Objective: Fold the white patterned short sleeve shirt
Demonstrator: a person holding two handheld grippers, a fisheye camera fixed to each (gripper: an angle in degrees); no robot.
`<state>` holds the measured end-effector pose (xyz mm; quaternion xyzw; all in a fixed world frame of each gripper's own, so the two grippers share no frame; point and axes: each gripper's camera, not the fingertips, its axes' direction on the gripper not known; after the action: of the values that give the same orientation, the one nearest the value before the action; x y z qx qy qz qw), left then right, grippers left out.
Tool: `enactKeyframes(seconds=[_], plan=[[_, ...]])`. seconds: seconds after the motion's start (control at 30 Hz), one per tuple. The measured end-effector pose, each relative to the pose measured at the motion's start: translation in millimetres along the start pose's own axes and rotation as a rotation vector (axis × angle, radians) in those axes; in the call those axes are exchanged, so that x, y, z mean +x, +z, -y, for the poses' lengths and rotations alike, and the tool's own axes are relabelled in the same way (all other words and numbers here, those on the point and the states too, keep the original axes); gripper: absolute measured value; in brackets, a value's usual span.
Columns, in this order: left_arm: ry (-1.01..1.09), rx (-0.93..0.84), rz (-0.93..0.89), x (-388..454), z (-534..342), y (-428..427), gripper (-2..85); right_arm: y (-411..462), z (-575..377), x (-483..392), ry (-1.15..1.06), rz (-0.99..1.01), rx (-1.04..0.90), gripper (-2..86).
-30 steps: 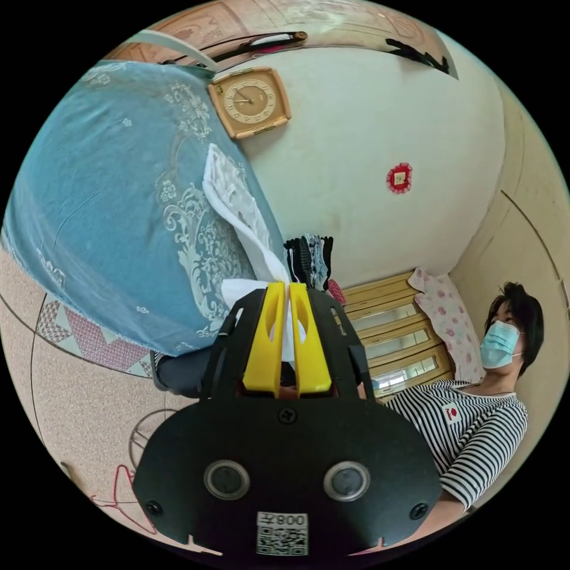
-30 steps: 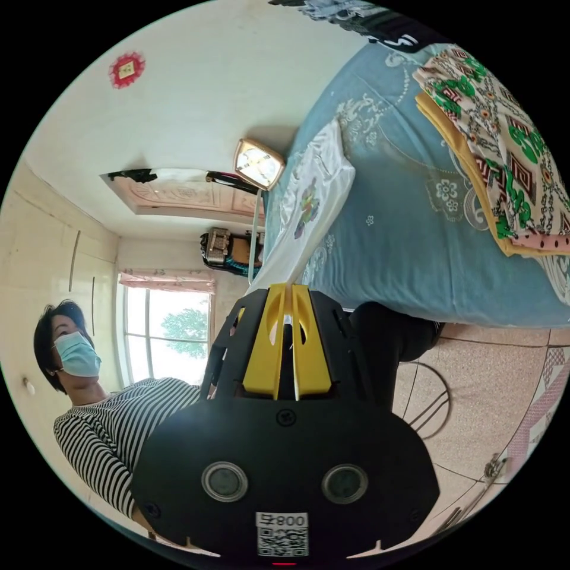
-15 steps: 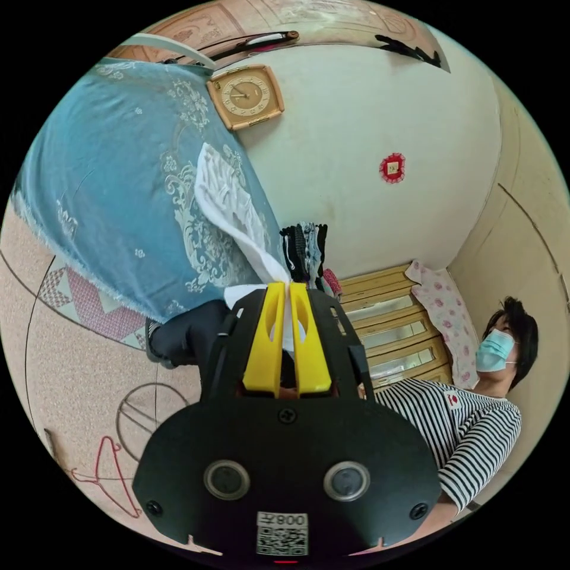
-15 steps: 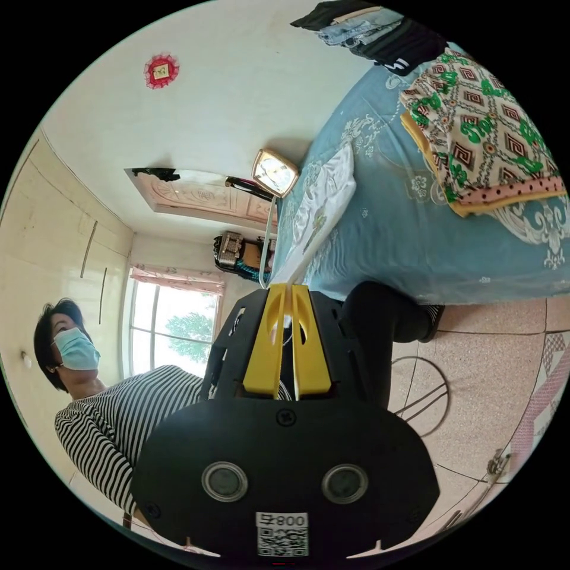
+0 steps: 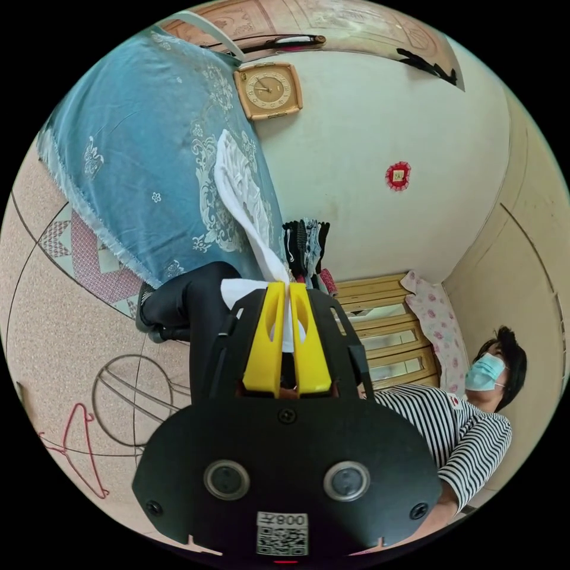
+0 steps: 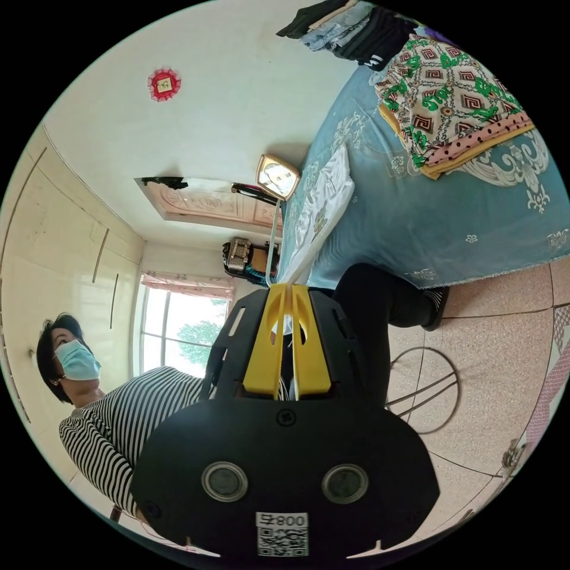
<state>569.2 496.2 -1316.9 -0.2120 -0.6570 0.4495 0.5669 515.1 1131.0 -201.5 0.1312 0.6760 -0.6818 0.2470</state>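
Both grippers pinch the shirt (image 5: 243, 196) and hold it stretched off the near edge of the bed (image 5: 130, 142). The left gripper (image 5: 288, 286) has its yellow jaws pressed together on a white corner of cloth, which runs taut from the jaws up onto the bed. The right gripper (image 6: 287, 289) likewise clamps a thin edge of the shirt (image 6: 320, 202), its jaws closed on the fabric; a coloured print shows on the part lying on the bed.

Most of the shirt rests on the bed near the clock (image 5: 268, 91), while the gripped end hangs in the air past the bed's edge, beside the person's dark leg (image 6: 368, 309). A pile of folded clothes (image 6: 451, 95) sits on the bed well apart from the shirt.

The step in hand looks like a lift-and-carry fold: the held edge is raised, ready to be laid over the rest. The next move calls for both grippers to travel together over the bed, keeping the edge taut and level, then release only once it lies flat.
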Motion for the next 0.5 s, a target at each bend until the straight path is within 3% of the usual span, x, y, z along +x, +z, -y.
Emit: enactKeyframes(seconds=[0.5], plan=[[-0.070,0.055,-0.017,-12,14,12,1.6,13,20,37,0.026,0.013,0.029,1.2]])
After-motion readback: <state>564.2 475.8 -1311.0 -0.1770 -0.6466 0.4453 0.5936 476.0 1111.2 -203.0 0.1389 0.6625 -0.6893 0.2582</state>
